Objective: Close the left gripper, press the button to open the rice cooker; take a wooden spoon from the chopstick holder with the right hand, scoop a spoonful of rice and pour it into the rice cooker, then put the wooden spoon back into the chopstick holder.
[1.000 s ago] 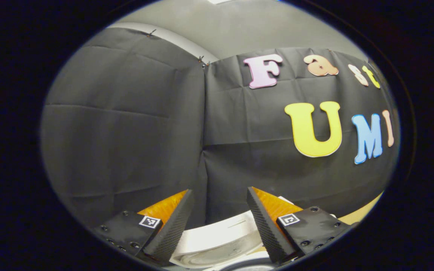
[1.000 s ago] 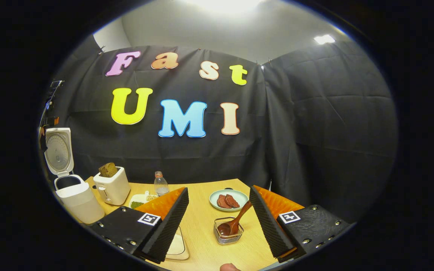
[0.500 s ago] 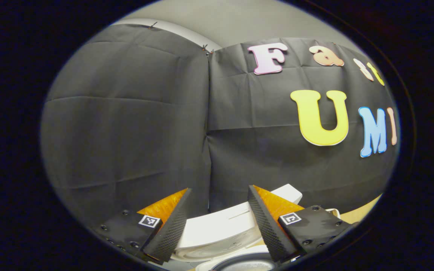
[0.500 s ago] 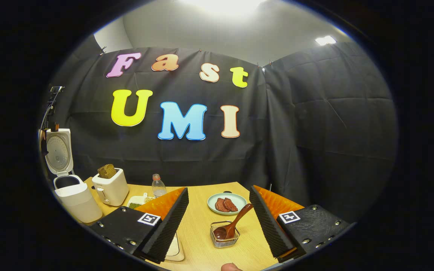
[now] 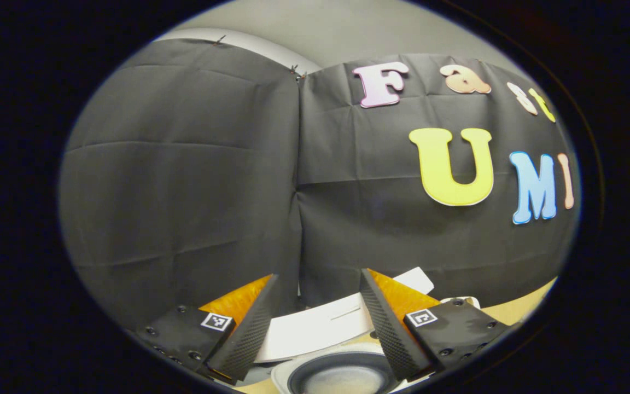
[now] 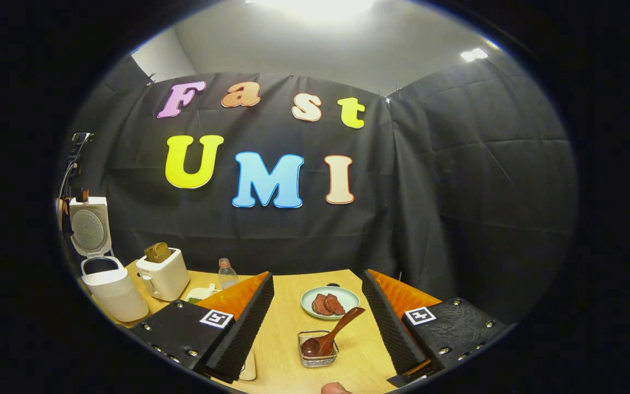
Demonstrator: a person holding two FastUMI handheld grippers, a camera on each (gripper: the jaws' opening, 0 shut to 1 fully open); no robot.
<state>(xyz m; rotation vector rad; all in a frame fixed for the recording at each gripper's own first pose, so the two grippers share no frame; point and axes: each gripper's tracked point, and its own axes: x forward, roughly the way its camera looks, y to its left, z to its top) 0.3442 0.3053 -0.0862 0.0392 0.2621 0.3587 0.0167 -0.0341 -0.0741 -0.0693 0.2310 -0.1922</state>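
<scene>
The white rice cooker (image 6: 111, 285) stands at the table's far left with its lid (image 6: 89, 232) swung up. In the left gripper view my left gripper (image 5: 318, 274) hangs open just above it, the raised lid (image 5: 320, 327) and the dark inner pot (image 5: 342, 378) showing between its fingers. A brown wooden spoon (image 6: 332, 335) rests bowl-down in the wire chopstick holder (image 6: 318, 353), its handle leaning up to the right. My right gripper (image 6: 317, 273) is open and apart from the spoon, with the holder low between its fingers.
On the wooden table (image 6: 287, 334) stand a white toaster (image 6: 163, 276) with bread, a small bottle (image 6: 226, 272), a dish of green beans (image 6: 197, 295) and a plate of meat (image 6: 330, 302). A pale flat object (image 6: 247, 373) lies behind the left finger.
In the left gripper view the cooker's inner pot has come into sight below the lid. In the right gripper view the holder with the spoon has slid lower and slightly left.
</scene>
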